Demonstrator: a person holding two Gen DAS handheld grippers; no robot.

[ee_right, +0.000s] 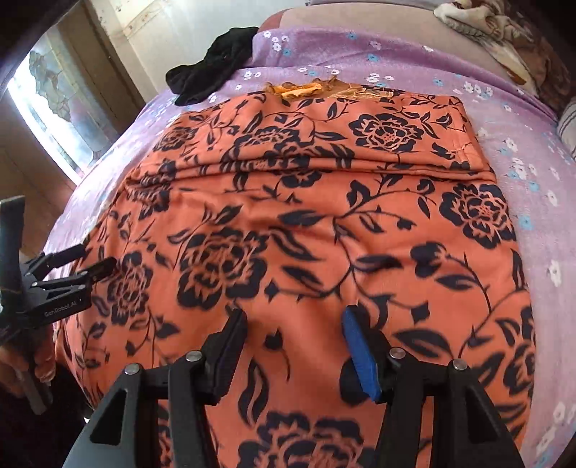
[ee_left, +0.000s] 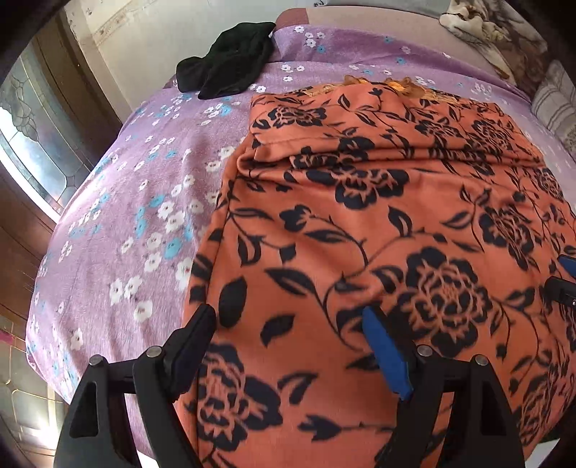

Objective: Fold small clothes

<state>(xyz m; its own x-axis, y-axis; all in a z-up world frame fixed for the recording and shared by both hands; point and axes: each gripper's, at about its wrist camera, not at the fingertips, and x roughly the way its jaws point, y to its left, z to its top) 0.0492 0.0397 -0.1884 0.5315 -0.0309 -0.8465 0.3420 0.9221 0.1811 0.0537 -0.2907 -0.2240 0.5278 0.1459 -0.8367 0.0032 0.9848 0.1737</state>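
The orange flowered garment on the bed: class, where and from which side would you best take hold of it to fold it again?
Probably the near hem of the orange flowered garment, one corner per gripper, coming from above at the bed's near edge. It lies flat, its far end already doubled over, so the near edge is free to lift.

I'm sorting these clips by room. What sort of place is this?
Most likely a bedroom: clothes lie on a bed with a purple floral sheet, a rumpled blanket at its far end, and a patterned glass window beside it.
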